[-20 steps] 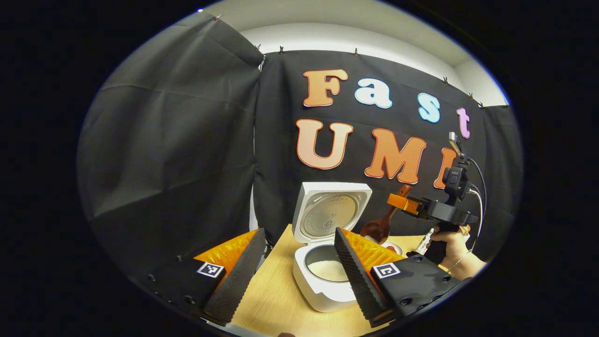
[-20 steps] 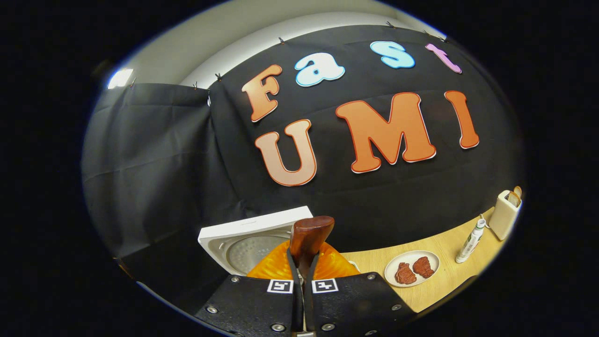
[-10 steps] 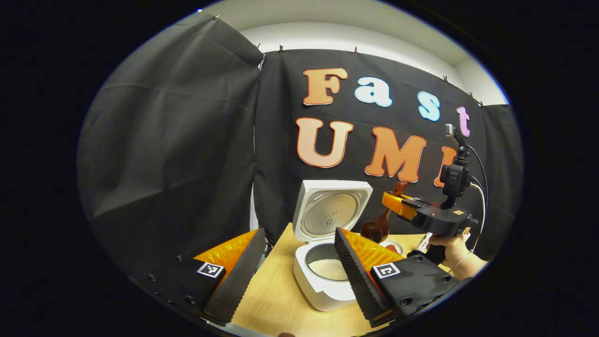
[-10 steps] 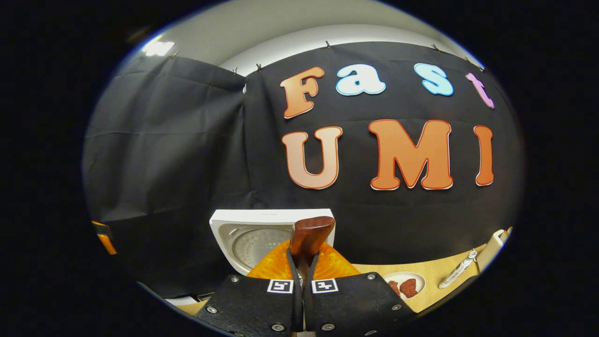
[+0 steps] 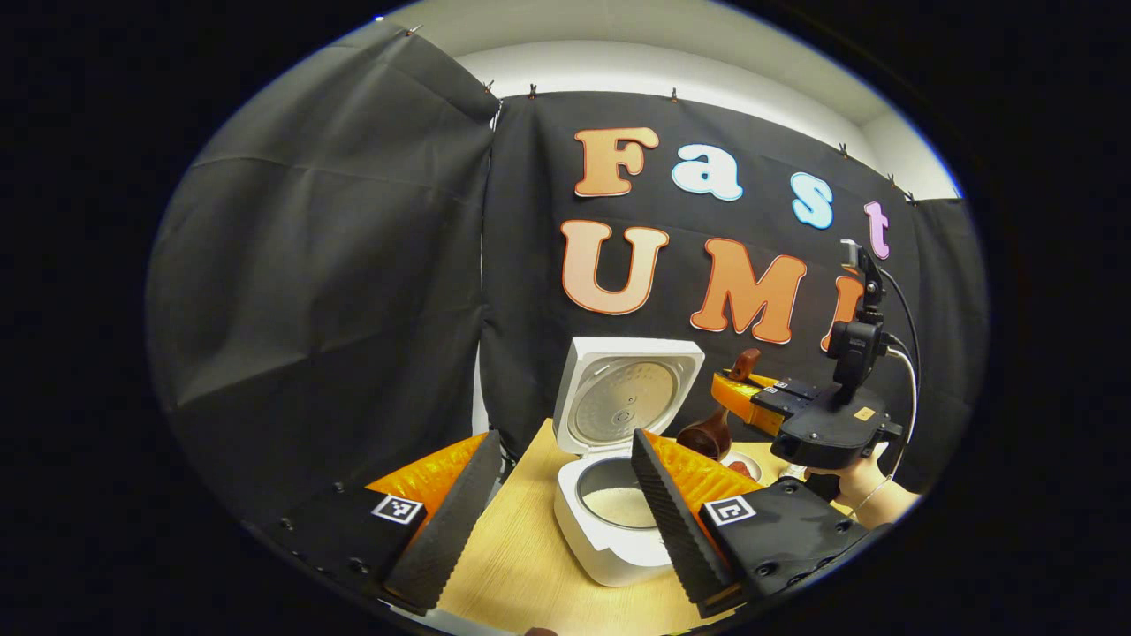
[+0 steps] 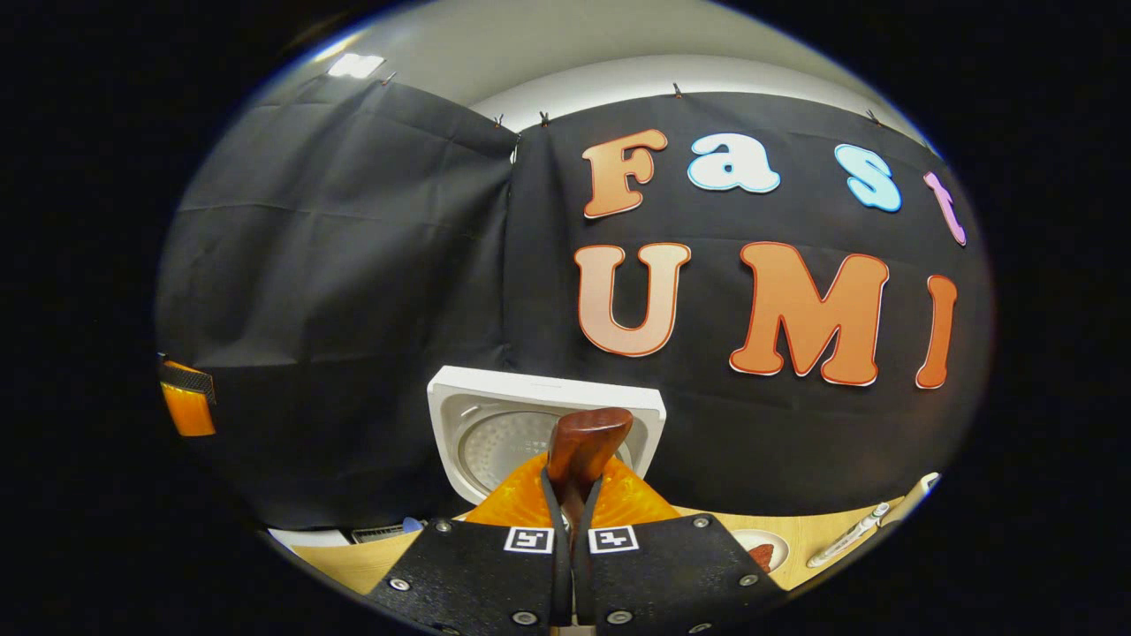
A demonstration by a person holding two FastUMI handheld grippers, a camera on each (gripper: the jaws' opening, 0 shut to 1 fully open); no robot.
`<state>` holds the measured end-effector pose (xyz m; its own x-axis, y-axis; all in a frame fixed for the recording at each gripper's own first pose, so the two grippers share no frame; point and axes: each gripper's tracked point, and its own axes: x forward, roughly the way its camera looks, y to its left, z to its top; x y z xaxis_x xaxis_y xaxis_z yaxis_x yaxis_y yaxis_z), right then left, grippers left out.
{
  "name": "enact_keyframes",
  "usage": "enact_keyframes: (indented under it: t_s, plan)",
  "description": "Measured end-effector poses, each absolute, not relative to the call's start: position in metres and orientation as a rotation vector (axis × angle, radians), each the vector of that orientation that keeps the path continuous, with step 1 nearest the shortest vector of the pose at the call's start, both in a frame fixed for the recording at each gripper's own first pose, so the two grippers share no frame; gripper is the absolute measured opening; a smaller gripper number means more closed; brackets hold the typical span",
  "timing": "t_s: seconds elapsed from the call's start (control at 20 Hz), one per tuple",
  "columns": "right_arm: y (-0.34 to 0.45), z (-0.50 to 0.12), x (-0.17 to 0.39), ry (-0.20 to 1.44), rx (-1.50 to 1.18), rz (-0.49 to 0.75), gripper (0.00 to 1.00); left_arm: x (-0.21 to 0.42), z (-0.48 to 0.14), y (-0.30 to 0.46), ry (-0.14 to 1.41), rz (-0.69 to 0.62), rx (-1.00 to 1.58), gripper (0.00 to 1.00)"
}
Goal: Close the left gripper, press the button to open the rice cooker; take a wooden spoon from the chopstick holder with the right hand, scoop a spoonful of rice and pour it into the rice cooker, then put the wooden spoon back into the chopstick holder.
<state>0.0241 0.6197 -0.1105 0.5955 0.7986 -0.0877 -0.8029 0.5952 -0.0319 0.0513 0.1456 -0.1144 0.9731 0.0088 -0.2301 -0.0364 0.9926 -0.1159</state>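
Observation:
The white rice cooker (image 5: 610,539) stands on the wooden table with its lid (image 5: 626,397) raised and white rice in the pot (image 5: 620,505). My left gripper (image 5: 557,495) is open, low in front of the cooker, nothing between its fingers. To the right, a hand holds my right gripper (image 5: 738,397) above the table, shut on the wooden spoon (image 5: 707,435), whose bowl hangs down beside the cooker. In the right gripper view the right gripper (image 6: 573,495) clamps the spoon's handle end (image 6: 588,446), with the cooker lid (image 6: 504,424) behind it.
A small plate with red-brown food (image 6: 767,552) and a white tube (image 6: 853,533) lie on the table (image 6: 353,565) at the right. Black cloth walls the booth behind and to the left. The left gripper's finger (image 6: 185,402) shows at the far left.
The right gripper has turned left and tilted toward the cooker, carrying the spoon; the spoon's bowl has shifted slightly. The left gripper has stayed still and open.

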Motion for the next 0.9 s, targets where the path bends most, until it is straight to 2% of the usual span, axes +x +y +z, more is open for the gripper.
enact_keyframes:
  t_s: [0.45, 0.85, 0.9]
  plan:
    - [0.559, -0.09, 0.049, 0.131, 0.119, 0.838, 0.0, 0.046, -0.105, 0.143, 0.214, 0.01, -0.121, 1.0]
    - [0.434, -0.091, 0.086, 0.148, 0.187, 0.677, 0.0, 0.049, -0.099, 0.121, 0.21, -0.019, -0.138, 1.0]
    - [0.415, -0.094, 0.092, 0.152, 0.185, 0.646, 0.05, 0.05, -0.098, 0.118, 0.209, -0.023, -0.136, 1.0]
